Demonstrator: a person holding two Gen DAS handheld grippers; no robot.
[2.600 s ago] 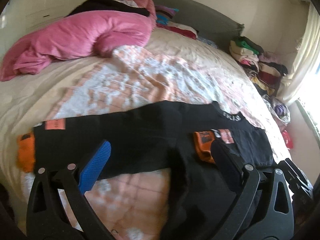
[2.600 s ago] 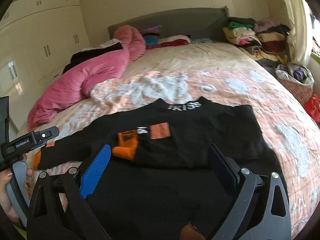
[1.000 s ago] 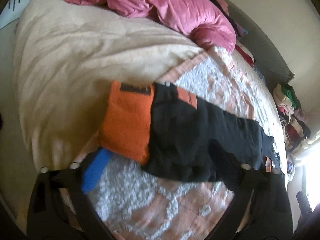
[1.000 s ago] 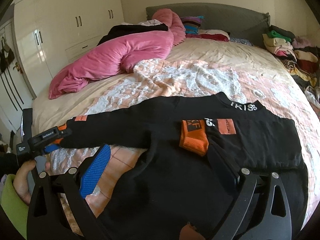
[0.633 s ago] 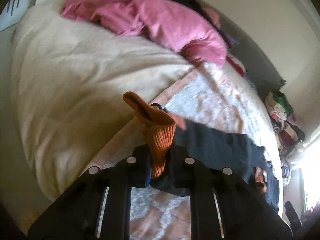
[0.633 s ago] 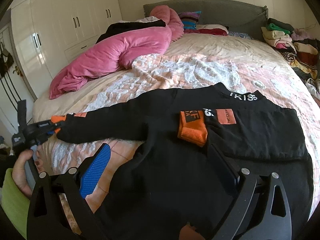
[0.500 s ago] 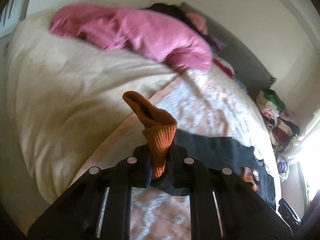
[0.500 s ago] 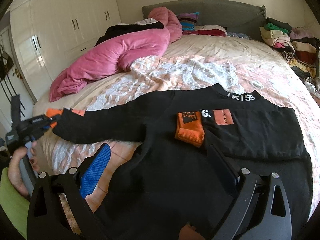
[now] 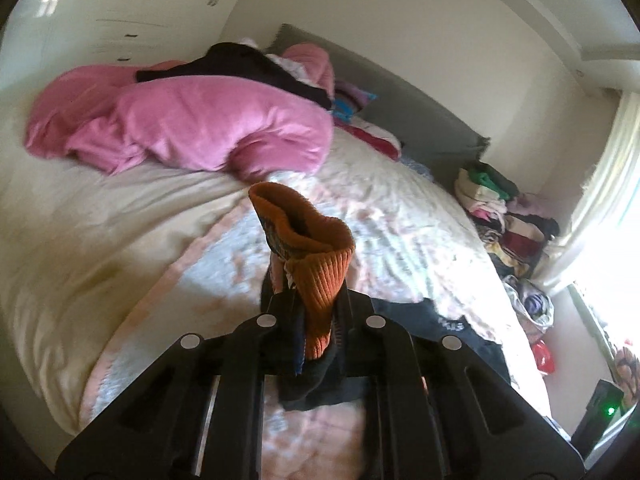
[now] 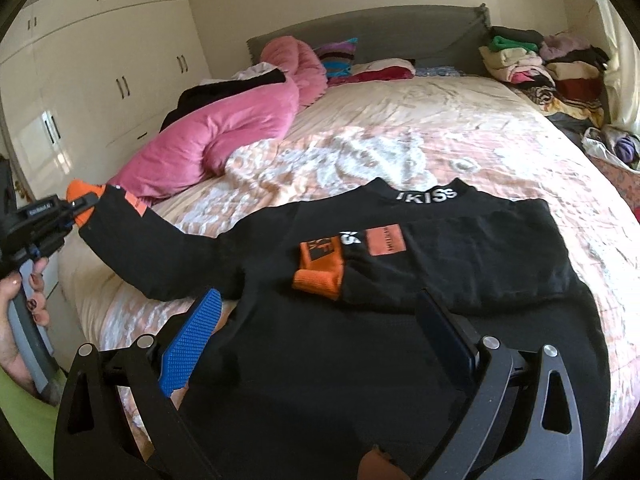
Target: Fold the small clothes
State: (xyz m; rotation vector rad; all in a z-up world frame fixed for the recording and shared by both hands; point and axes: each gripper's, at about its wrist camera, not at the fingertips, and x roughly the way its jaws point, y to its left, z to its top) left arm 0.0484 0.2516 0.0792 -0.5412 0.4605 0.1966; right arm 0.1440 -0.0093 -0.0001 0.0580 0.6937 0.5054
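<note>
A small black sweater with orange cuffs lies flat on the bed, its white-lettered collar toward the headboard. One sleeve is folded across the chest, its orange cuff resting in the middle. My left gripper is shut on the other sleeve's orange cuff, which stands up out of the jaws. In the right wrist view that left gripper holds the sleeve lifted off the bed at the far left. My right gripper hovers open over the sweater's lower part, nothing between its fingers.
A pink duvet is bunched at the bed's left side, dark clothes on it. Stacked clothes sit at the far right by the headboard. White wardrobes line the left wall. A person's hand holds the left gripper's handle.
My left gripper closed on the orange cuff of the outstretched sleeve and lifted it off the bed. The right gripper drifted a little sideways over the sweater, still open.
</note>
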